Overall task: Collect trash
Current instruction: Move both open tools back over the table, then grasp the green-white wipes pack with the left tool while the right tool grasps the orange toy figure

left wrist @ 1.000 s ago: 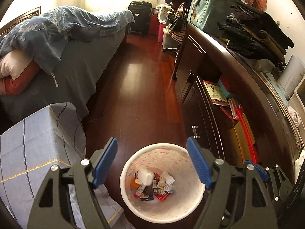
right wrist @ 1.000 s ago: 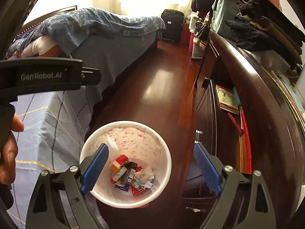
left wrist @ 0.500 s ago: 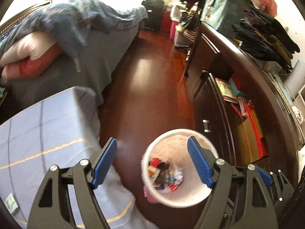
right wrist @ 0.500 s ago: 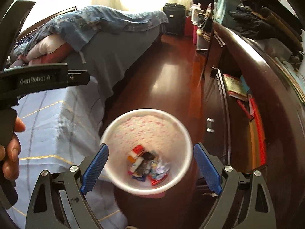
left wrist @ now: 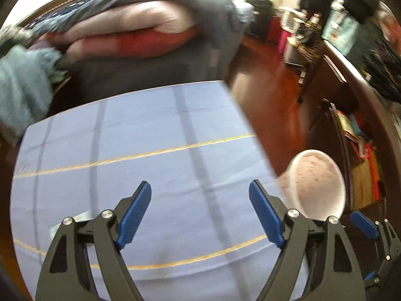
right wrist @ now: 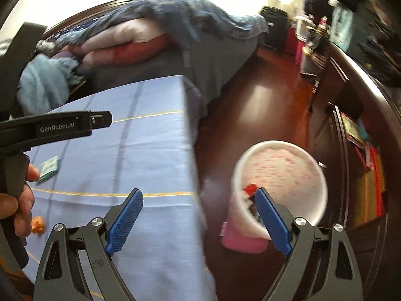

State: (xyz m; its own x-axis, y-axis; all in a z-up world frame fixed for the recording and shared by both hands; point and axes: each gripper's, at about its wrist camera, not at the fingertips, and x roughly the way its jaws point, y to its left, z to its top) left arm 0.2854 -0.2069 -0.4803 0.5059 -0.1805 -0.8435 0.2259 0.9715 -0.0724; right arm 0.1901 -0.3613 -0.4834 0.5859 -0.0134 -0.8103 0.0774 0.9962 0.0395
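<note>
A white and pink trash bin point(right wrist: 280, 173) stands on the dark wood floor beside a table with a blue cloth point(right wrist: 120, 150); some wrappers show inside it. It also shows in the left wrist view point(left wrist: 318, 180) at the lower right. A green packet point(right wrist: 48, 168) and a small orange scrap point(right wrist: 37, 224) lie on the cloth. A pale flat piece point(left wrist: 75, 222) lies behind the left finger in the left wrist view. My left gripper point(left wrist: 200, 215) is open and empty above the cloth. My right gripper point(right wrist: 198, 222) is open and empty over the table's edge.
A bed point(right wrist: 175, 37) with blue quilt and red pillow lies beyond the table. A dark wood dresser point(right wrist: 363, 115) with books on open shelves runs along the right. A black suitcase point(right wrist: 274, 25) stands at the far end of the floor. Both views are blurred.
Both grippers have swung left, away from above the bin and over the blue-clothed table. The bin has slid to the right in both views. Both stay open.
</note>
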